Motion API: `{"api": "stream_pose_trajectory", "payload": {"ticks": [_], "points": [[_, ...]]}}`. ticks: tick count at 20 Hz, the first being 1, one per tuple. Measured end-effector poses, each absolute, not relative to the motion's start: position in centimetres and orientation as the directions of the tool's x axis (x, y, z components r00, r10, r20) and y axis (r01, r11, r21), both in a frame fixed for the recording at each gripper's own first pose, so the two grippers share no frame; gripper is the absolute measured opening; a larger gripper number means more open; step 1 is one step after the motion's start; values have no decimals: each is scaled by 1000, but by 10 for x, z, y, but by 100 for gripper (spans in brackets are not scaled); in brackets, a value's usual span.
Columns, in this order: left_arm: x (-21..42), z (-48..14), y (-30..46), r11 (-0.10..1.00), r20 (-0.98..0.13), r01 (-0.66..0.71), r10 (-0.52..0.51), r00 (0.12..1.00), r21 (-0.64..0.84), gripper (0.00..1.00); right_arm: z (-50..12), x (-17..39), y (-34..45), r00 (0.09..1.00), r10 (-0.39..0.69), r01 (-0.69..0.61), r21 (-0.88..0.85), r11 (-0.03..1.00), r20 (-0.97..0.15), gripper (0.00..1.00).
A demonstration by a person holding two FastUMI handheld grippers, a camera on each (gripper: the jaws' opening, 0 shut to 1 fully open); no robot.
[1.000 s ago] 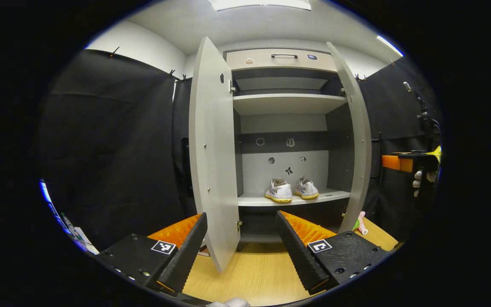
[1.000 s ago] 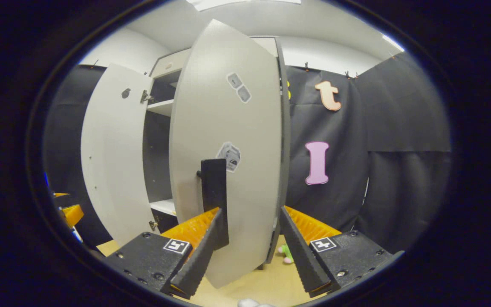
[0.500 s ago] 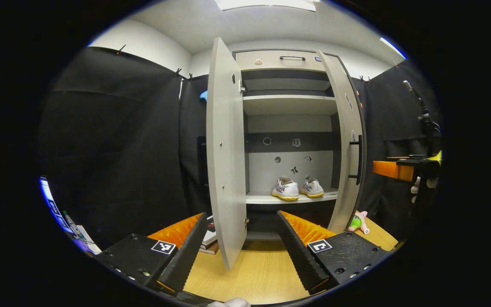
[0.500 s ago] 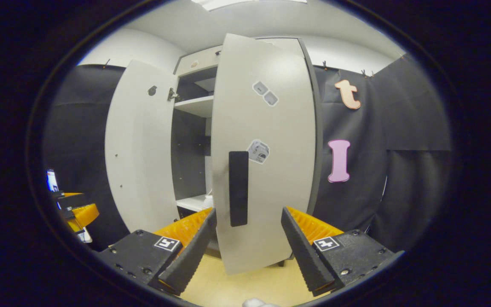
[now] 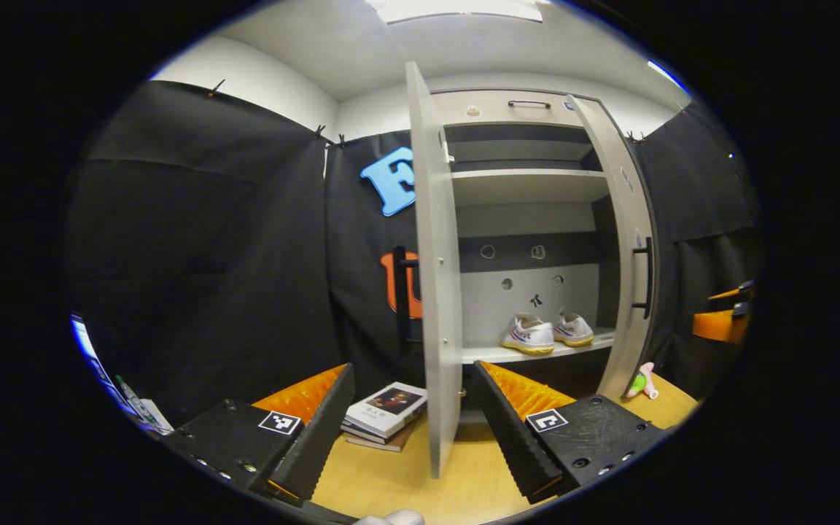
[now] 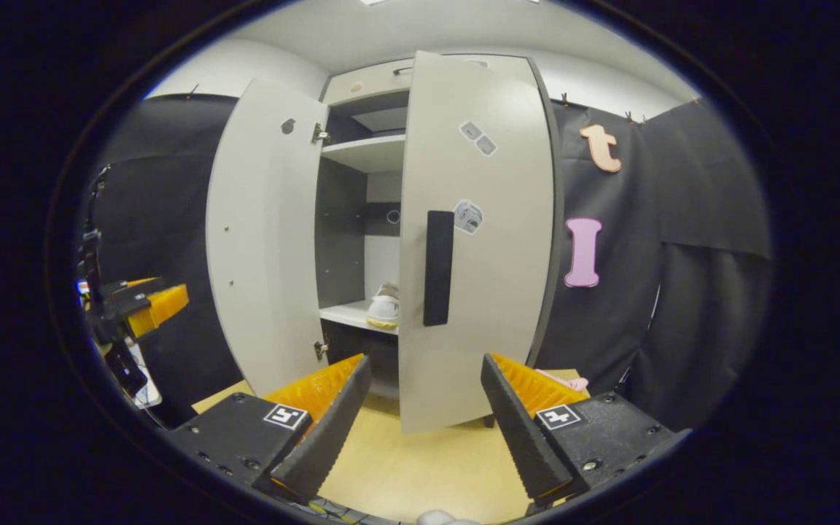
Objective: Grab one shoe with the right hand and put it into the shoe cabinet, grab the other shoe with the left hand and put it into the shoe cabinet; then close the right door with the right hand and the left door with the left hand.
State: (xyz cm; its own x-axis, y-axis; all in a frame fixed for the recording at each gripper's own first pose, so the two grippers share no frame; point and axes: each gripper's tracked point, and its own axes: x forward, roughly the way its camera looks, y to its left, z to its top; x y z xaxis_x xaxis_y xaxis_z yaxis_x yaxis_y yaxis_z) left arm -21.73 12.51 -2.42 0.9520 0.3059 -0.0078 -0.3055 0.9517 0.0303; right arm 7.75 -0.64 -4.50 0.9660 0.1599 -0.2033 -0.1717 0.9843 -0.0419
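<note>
The shoe cabinet (image 5: 522, 109) stands ahead with two white shoes (image 5: 529, 335) (image 5: 574, 329) side by side on its lower shelf (image 5: 537, 352). Its left door (image 5: 434, 292) stands open, edge-on to my left gripper (image 5: 413, 419), which is open and holds nothing. The right door (image 6: 478, 240) is partly swung in, its dark handle (image 6: 438, 266) facing my right gripper (image 6: 424, 426), which is open and a little back from the door. One shoe (image 6: 385, 306) shows through the gap between the doors. The left door's inner face (image 6: 263, 233) shows in the right gripper view.
A stack of books (image 5: 387, 410) lies on the wooden floor (image 5: 391, 481) left of the cabinet. A small soft toy (image 5: 639, 380) lies by the right door's foot. The other gripper (image 5: 719, 324) hangs at the far right, and the left one (image 6: 146, 306) at the far left.
The right door has swung further toward shut and my right gripper has backed away from it. My left gripper has shifted, so the left door now appears edge-on with the books in sight.
</note>
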Motion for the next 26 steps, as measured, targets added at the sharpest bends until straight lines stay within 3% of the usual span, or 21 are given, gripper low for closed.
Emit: {"api": "stream_pose_trajectory", "payload": {"ticks": [5,10,21,26], "points": [[-186,-20,189,932,10,-361,361,933,39,96,-61,50,-6,965,98,-110,-35,993,-243,99],[-147,-29,210,941,-2,-336,336,942,48,96,-73,25,-10,960,23,-33,-29,999,-278,99],[-133,-25,182,956,30,-281,279,960,88,87,-71,20,-11,960,12,-15,-9,1000,-281,99],[-133,-23,147,966,23,-247,246,969,72,88,-73,19,-18,959,32,-34,-1,999,-281,99]]}}
